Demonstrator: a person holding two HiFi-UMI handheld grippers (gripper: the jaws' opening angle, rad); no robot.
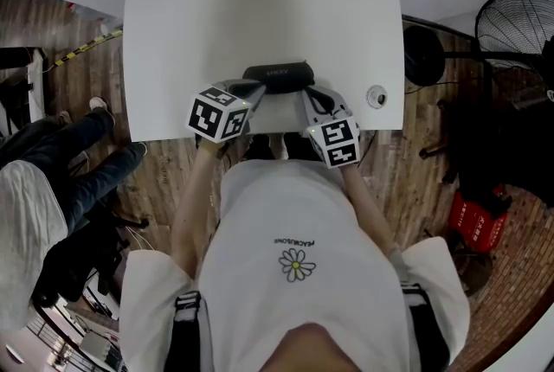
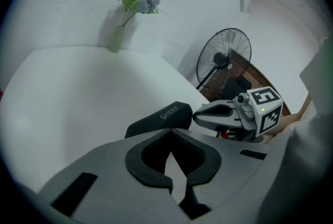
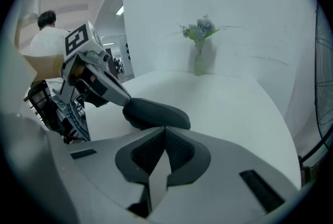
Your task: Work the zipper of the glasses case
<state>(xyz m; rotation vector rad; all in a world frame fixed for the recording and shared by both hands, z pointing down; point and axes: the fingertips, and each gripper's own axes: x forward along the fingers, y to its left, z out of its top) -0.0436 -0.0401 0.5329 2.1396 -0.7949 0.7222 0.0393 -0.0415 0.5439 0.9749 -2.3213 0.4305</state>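
A black glasses case (image 1: 277,74) lies flat on a white table (image 1: 260,7), close to its near edge. The left gripper (image 1: 257,87), jaws pressed together on nothing, points at the case's left end. The right gripper (image 1: 310,92), likewise closed and empty, sits at the case's right end. A vase of flowers (image 2: 115,39) stands well beyond the case.

matt black glasses case (image 1: 277,74), smooth white table (image 1: 260,16), wooden floor (image 1: 86,76).

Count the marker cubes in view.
2: left cube on the left gripper, at the left end of the glasses case; right cube on the right gripper, at its right end. None seems hidden.
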